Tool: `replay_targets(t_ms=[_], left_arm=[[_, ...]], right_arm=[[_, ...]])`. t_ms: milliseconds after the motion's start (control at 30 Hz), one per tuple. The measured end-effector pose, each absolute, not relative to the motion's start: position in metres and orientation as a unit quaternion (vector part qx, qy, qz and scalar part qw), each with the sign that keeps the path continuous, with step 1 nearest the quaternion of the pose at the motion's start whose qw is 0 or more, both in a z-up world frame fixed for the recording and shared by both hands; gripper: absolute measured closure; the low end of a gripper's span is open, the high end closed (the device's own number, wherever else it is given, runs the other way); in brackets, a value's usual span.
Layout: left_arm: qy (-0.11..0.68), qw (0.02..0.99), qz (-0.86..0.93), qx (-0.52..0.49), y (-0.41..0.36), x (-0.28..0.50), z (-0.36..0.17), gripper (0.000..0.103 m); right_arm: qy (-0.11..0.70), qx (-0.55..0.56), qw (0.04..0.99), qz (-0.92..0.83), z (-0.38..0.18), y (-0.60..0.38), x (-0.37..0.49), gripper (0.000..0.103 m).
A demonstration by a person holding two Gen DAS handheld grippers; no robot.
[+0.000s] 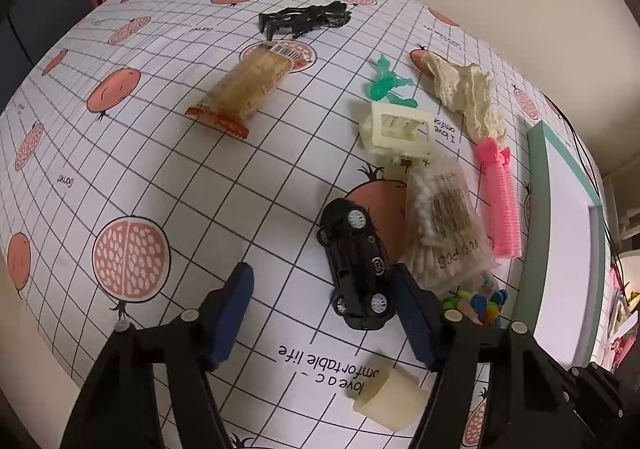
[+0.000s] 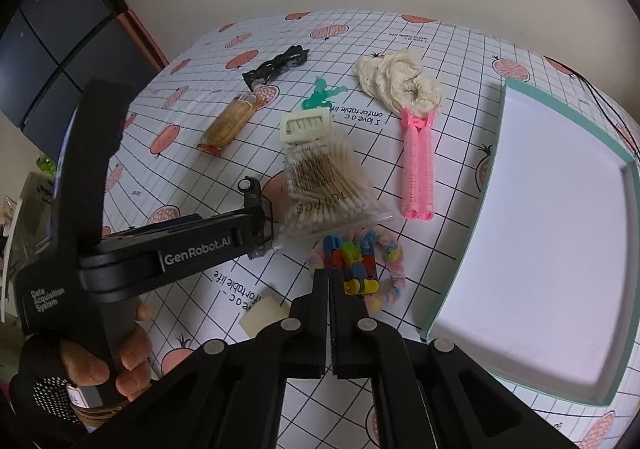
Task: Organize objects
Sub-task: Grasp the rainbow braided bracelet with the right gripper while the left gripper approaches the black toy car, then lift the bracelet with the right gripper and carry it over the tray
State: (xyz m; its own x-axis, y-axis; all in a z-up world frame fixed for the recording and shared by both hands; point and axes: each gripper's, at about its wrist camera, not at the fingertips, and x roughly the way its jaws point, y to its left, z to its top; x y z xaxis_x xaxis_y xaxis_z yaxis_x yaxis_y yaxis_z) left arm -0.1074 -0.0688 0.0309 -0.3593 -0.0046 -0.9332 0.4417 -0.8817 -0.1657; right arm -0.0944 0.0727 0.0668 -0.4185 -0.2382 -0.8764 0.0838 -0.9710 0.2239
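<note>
On the pomegranate-print tablecloth [image 1: 168,153], a black toy car [image 1: 358,263] is lying on its side, wheels showing, its long axis running from near the left gripper [image 1: 324,313] away toward the table's middle. The left gripper's jaws are standing wide apart, the car sitting just inside the right-hand blue pad [image 1: 414,317], seemingly touching it. Crowding that side are a bag of cotton swabs [image 1: 440,229], touching or nearly touching the car, and a colourful bead bracelet [image 2: 372,269] beyond the pad. A cream clip [image 1: 398,129], a green figure [image 1: 386,83], a pink hair roller [image 1: 500,201] and a lace scrunchie [image 1: 464,89] are lying farther off; a snack bar [image 1: 244,89] is resting well apart. The right gripper [image 2: 331,289] is hovering with jaws pressed together, empty, beside the white tray [image 2: 560,229].
</note>
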Motion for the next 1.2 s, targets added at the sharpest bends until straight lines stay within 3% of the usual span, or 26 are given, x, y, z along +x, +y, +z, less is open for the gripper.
replay_targets(t_ms=[100, 267, 333, 600, 733, 1200], left_arm=[[0.199, 0.129, -0.801, 0.549, -0.064, -0.109, 0.030, 0.044], [0.213, 0.132, -0.794, 0.554, -0.057, -0.112, 0.024, 0.049], [0.216, 0.127, -0.789, 0.561, -0.056, -0.112, 0.021, 0.062], [0.216, 0.144, -0.782, 0.566, -0.054, -0.107, 0.021, 0.063], [0.235, 0.158, -0.769, 0.574, -0.057, -0.100, 0.021, 0.063], [0.280, 0.168, -0.746, 0.580, -0.058, -0.083, 0.019, 0.063]], right_arm=[[-0.074, 0.528, 0.097, -0.840, 0.067, 0.072, -0.095, 0.101], [-0.075, 0.526, 0.096, -0.842, 0.066, 0.071, -0.096, 0.101], [-0.075, 0.526, 0.097, -0.841, 0.066, 0.071, -0.096, 0.101], [-0.071, 0.530, 0.099, -0.839, 0.064, 0.071, -0.097, 0.097], [-0.061, 0.530, 0.096, -0.840, 0.063, 0.069, -0.097, 0.071], [0.034, 0.541, 0.052, -0.839, 0.053, 0.047, -0.102, 0.072]])
